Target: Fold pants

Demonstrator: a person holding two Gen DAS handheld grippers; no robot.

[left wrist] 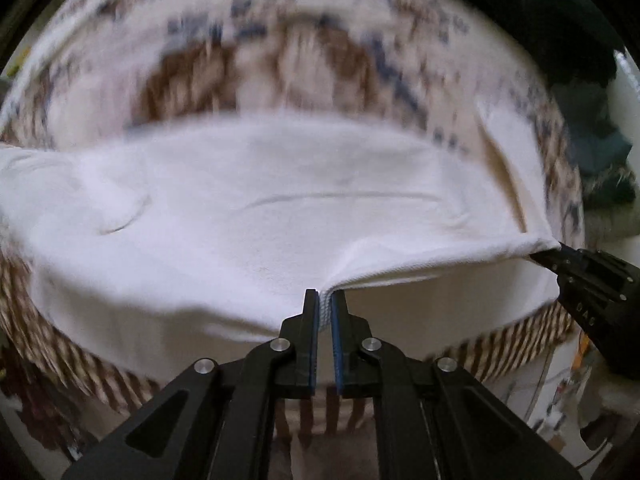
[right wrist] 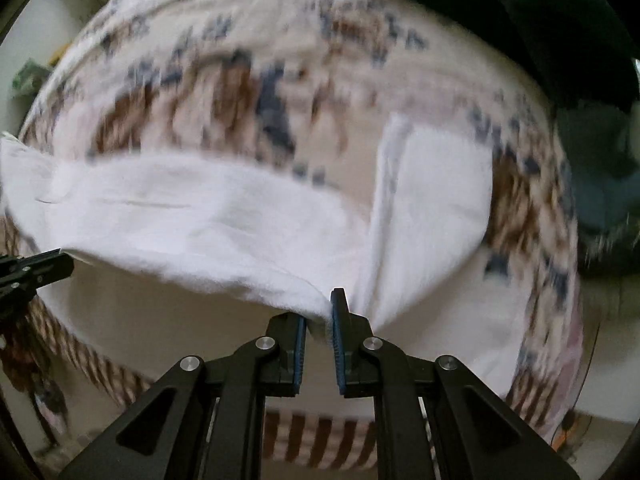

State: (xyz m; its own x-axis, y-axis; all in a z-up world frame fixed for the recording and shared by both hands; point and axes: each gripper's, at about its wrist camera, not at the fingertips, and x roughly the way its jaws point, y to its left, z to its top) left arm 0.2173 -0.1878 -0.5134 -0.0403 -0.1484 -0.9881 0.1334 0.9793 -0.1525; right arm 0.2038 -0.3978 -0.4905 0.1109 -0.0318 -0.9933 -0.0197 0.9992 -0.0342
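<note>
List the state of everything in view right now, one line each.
left hand-held gripper: shut on the white pants' edge.
right hand-held gripper: shut on the same edge, further along.
white pants: near edge lifted, the rest lying on the patterned cloth.
patterned cloth: spread flat under the pants.
dark green fabric: heaped at the far right.

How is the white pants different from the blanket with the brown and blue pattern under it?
The white pants are plain, with no pattern; the blanket has brown and blue shapes and a striped edge. The pants are lifted along one edge, pinched by the left claw and the right claw; the blanket lies spread out flat. The pants are smaller and cover only part of the blanket. Both are soft cloth.
</note>
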